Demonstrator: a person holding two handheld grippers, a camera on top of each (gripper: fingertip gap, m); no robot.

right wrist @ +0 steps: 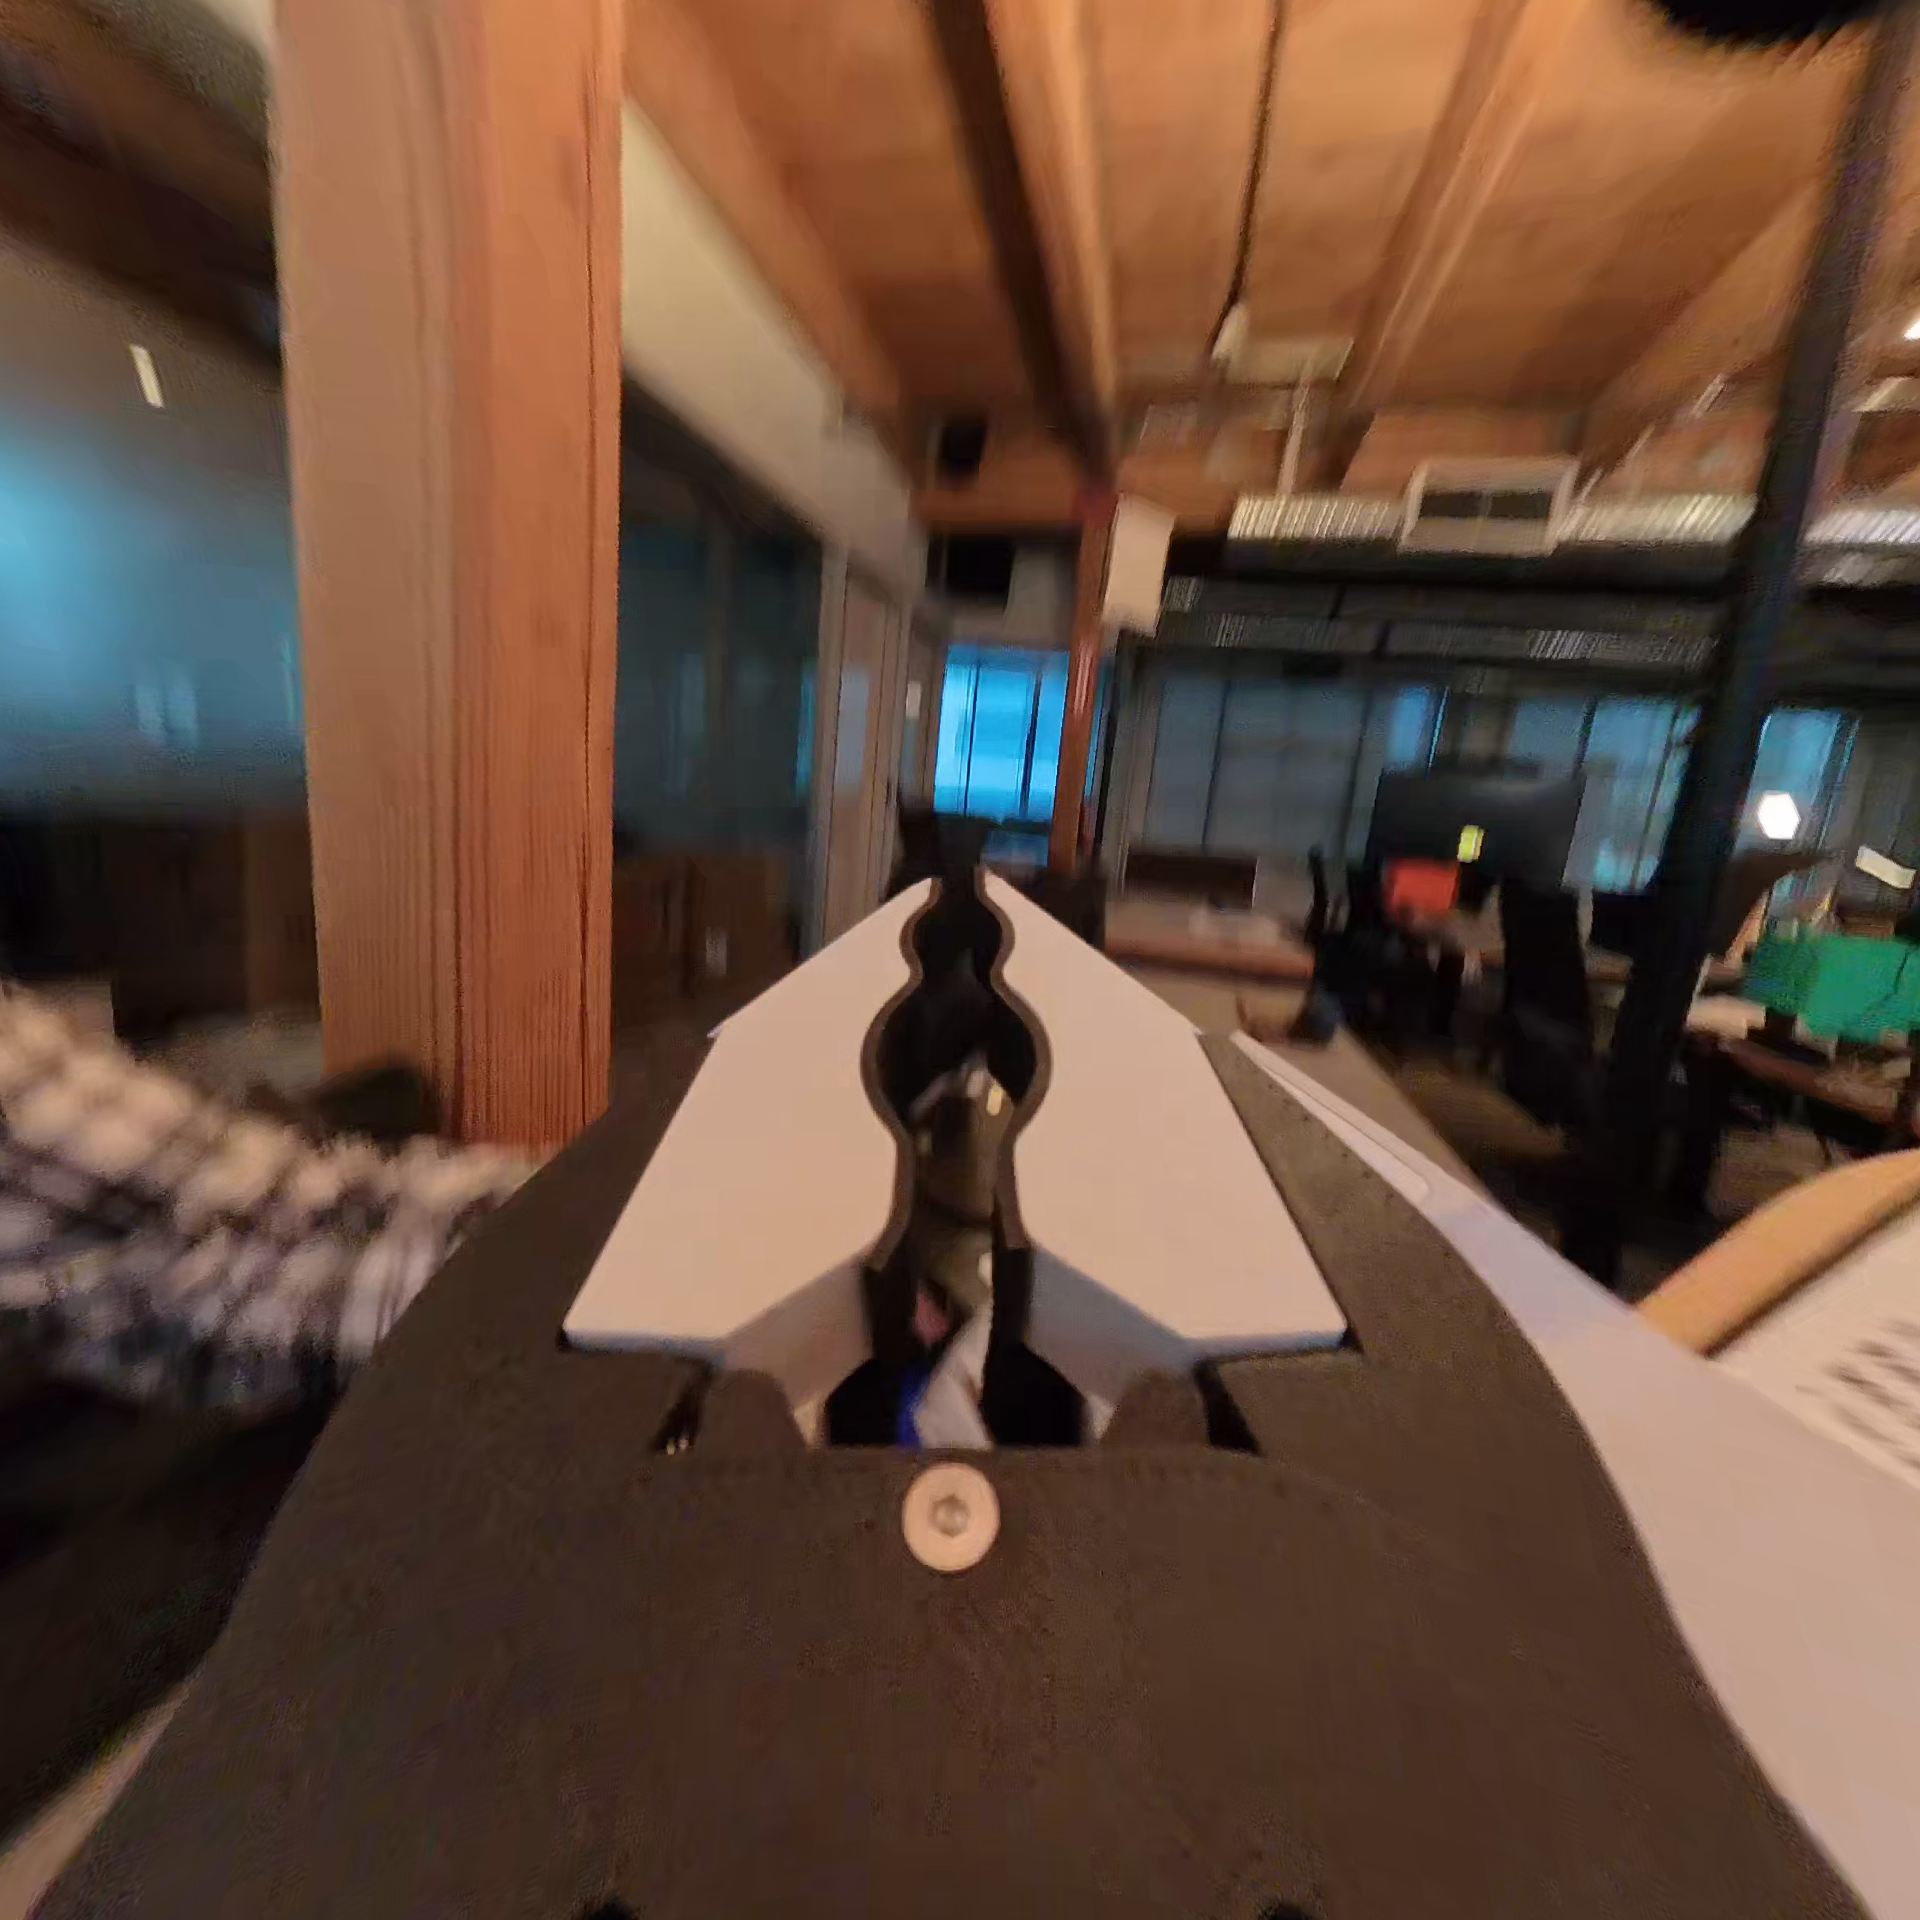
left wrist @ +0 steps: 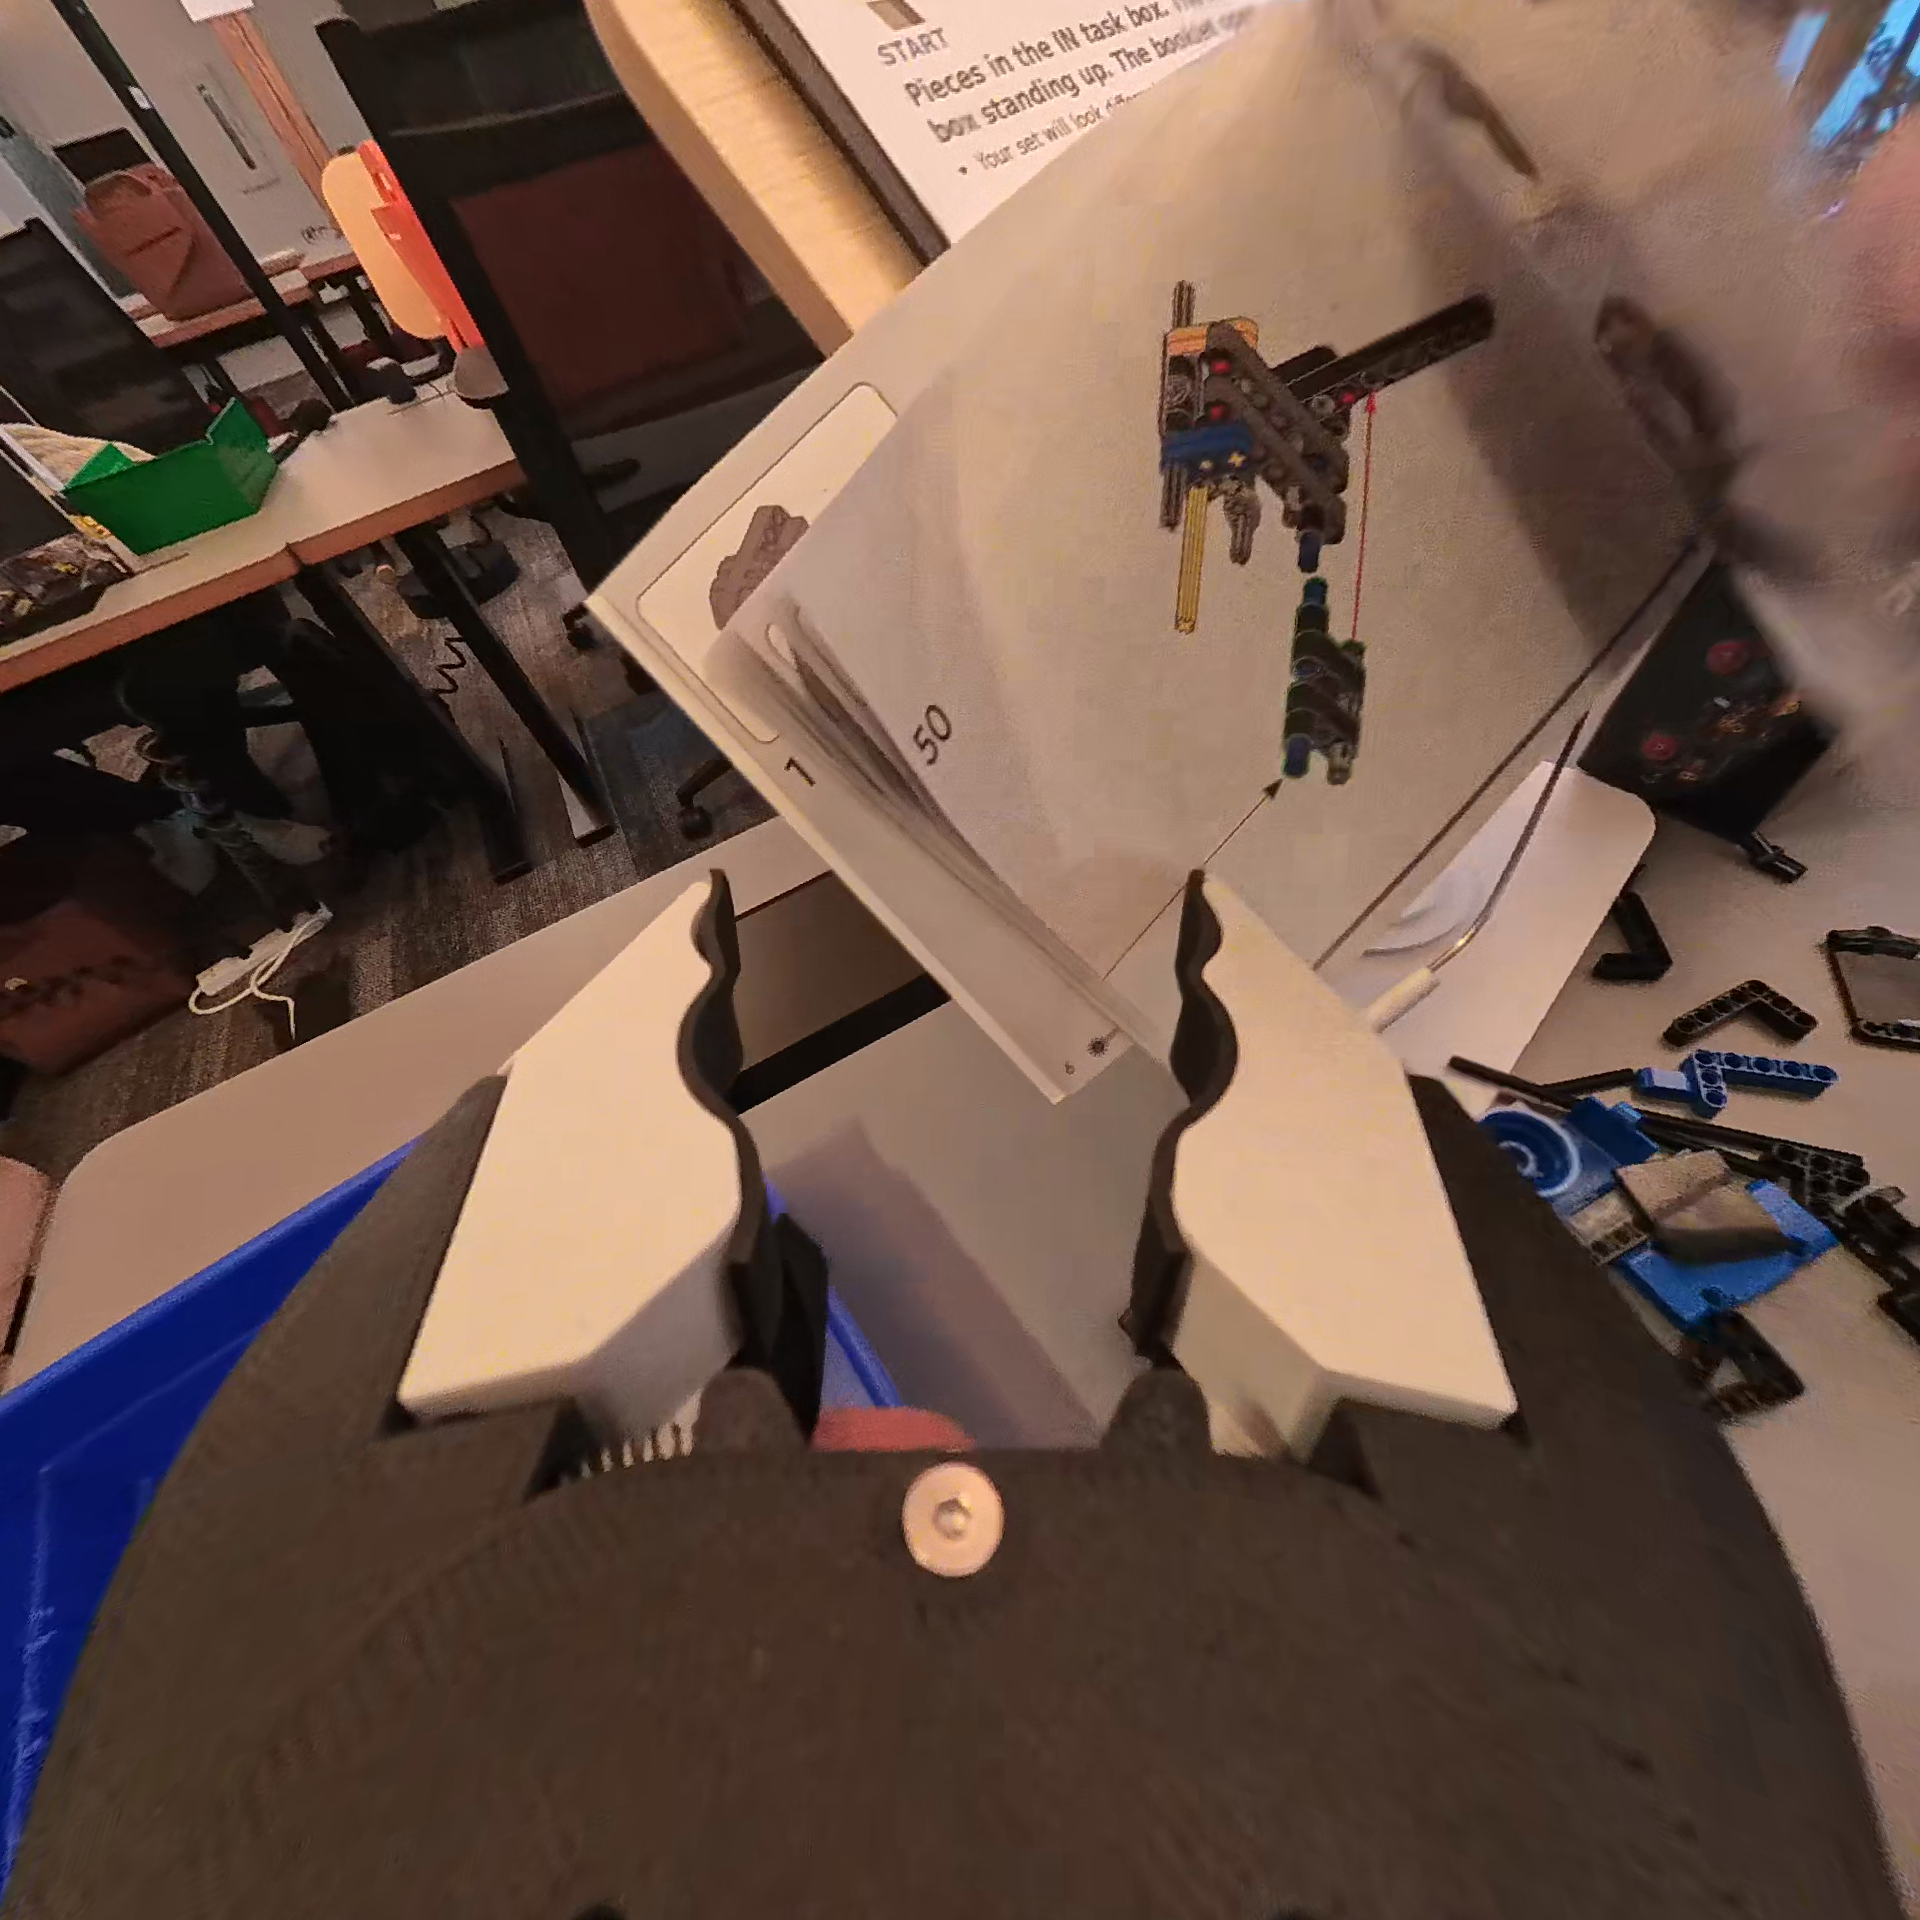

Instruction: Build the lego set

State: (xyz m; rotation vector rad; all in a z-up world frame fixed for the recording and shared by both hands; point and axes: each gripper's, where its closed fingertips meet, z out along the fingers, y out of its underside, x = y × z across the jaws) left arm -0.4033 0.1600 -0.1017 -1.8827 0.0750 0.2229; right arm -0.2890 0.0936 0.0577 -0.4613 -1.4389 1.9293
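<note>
My left gripper (left wrist: 956,888) is open wide and empty, held above the table. The instruction booklet (left wrist: 1091,644) stands just beyond its fingertips, its pages fanned and blurred. Loose pieces lie on the table to the right: a blue beam (left wrist: 1730,1075), black angled beams (left wrist: 1740,1013) and a blue panel part (left wrist: 1704,1236). My right gripper (right wrist: 958,883) is shut and points out into the room, away from the table. Dark and grey shapes show through the hollows between its fingers, and I cannot tell what they are. A white sheet edge (right wrist: 1714,1507) runs along its right side.
A blue bin (left wrist: 156,1403) sits under the left gripper at the lower left. A printed sheet (left wrist: 1039,83) stands behind the booklet and a black box (left wrist: 1704,707) to its right. A large blurred shape (left wrist: 1766,312) fills the upper right. A wooden pillar (right wrist: 447,520) stands ahead on the left. Across from one pair of fingers to the other is roughly 20 cm. Measured from the fingertips, the blue beam (left wrist: 1730,1075) is 25 cm or so from the left gripper and 40 cm from the right.
</note>
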